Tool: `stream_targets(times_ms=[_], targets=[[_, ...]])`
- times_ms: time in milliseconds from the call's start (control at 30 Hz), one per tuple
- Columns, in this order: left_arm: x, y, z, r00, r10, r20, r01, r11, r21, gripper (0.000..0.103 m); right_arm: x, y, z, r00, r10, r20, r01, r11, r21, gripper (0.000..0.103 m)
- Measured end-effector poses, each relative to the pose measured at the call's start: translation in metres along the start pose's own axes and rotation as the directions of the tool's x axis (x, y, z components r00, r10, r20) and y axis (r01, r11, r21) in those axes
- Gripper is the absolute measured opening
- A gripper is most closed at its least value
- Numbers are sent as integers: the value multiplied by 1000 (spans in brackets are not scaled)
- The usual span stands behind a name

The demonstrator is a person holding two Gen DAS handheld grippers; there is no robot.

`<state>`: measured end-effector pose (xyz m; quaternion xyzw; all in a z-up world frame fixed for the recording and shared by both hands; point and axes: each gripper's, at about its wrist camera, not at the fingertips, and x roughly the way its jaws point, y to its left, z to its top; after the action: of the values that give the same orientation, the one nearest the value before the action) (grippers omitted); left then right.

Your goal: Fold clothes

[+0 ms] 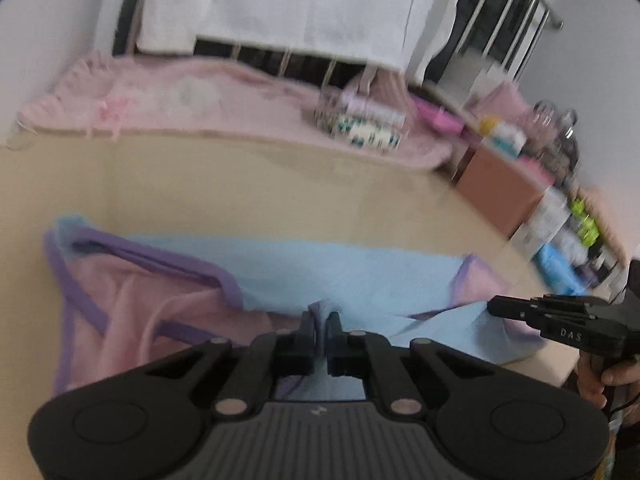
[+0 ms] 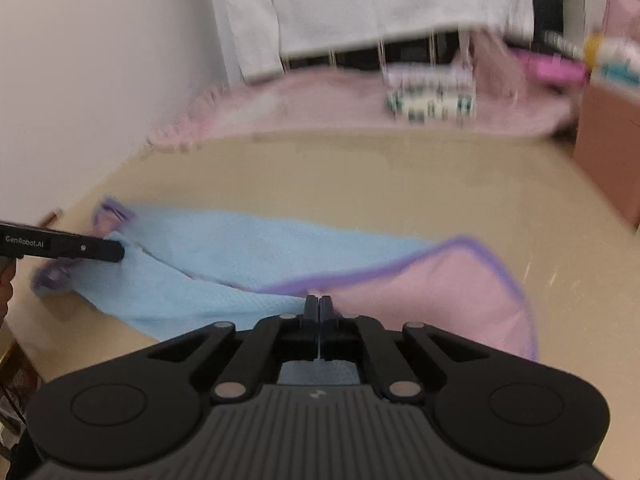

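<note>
A light blue garment (image 1: pixel 344 272) with a pink lining and purple trim lies spread across the near part of a beige table (image 1: pixel 248 184), held at two places along its near edge by a pair of black handheld grippers. The left gripper (image 1: pixel 321 318) has its fingers drawn almost together, with a fold of the blue fabric pinched upright between them; in the right wrist view it reaches in from the left edge, its tip touching the blue cloth (image 2: pixel 224 248) near the purple-edged opening. The right gripper (image 2: pixel 319 305) has its fingers pressed fully together on the cloth where the purple trim meets the pink lining; in the left wrist view it enters from the right (image 1: pixel 494 306), a hand (image 1: pixel 600 376) around its grip. On the garment's left side the pink inner face is turned upward and ringed by purple binding, while on its right side a pink flap edged in purple is folded open. Behind the garment, a pink fringed blanket (image 1: pixel 168 96) lies along the far edge of the table, with a wire basket (image 1: pixel 360 120) of small packages resting on it. A brown box (image 1: pixel 500 188) and assorted blurred items crowd the right side, and white cloth (image 1: pixel 304 4) hangs over a dark railing behind.
</note>
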<state>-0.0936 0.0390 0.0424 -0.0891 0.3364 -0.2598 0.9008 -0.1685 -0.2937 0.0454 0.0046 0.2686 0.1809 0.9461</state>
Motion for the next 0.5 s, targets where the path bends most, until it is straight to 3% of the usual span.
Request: stream_targets(times_ms=[100,233,300,333,367,400,433,500], targets=[[-45,-12,-23,999,-20,25,19,999,34,3,-12,-3,-3,1000,14,16,-14,1000,-7,0],[-71,-16,-61,997,-37,-72,42,997,67,6,-51,5,-38,983,186,-5,-184,969,-167,5],[-78,-11,-66,994,-50,-93,55,997,57,15,-52,0,-41,981,195,-11,-195,970,-148,6],[-78,-7,-60,997,-42,-71,45,998,38,22,-52,-2,-43,980,200,-15,-200,970,-138,11],[-79,-3,-53,998,-34,-49,35,999,19,40,-51,-5,-43,980,198,-10,-198,972,-129,23],[-75,-2,-44,1000,-2,-31,2,1000,13,49,-45,-7,-36,984,175,16,-172,978,-118,34],[-64,-3,-32,999,34,-21,-33,999,20,50,-36,-8,-29,988,151,33,-146,982,-121,47],[-34,-3,-9,996,87,-24,-86,996,37,50,-2,1,-13,995,95,7,-92,973,-210,47]])
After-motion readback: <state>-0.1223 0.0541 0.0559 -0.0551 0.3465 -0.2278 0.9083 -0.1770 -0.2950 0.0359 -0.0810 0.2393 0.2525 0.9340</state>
